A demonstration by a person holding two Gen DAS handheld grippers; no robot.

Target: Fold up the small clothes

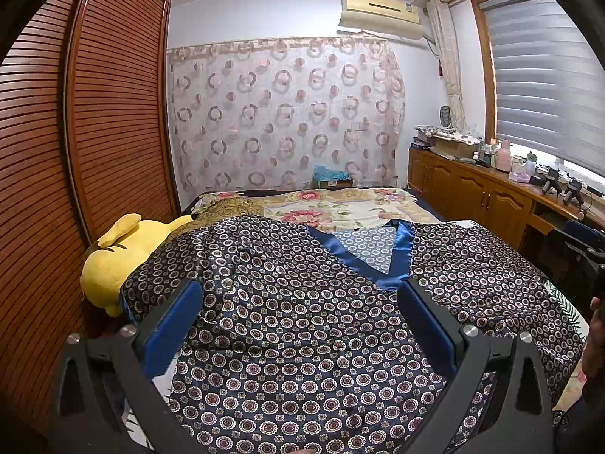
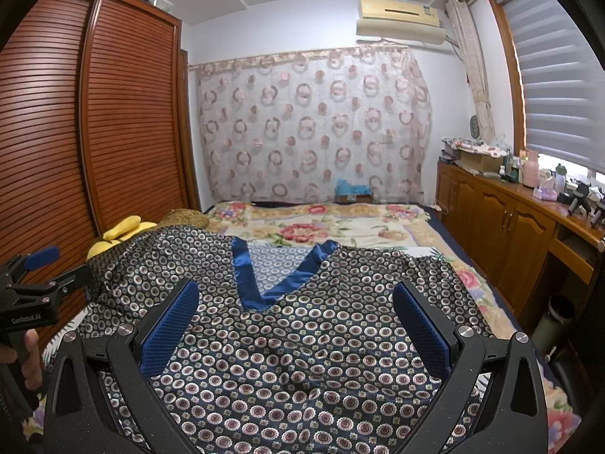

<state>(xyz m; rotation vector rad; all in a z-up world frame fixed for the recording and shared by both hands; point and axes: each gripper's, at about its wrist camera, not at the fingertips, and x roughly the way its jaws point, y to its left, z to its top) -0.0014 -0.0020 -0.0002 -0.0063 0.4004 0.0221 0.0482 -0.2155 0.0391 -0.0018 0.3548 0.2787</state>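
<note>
Both cameras sit low over the near end of the bed (image 1: 340, 204), close to the cloth on it, and look along it toward the curtain (image 1: 283, 113) on the far wall. The left wrist view sits nearer the wardrobe (image 1: 75, 151). The right wrist view sits nearer the cabinets (image 2: 503, 219). Both see the bed, curtain, wardrobe and cabinets.
</note>
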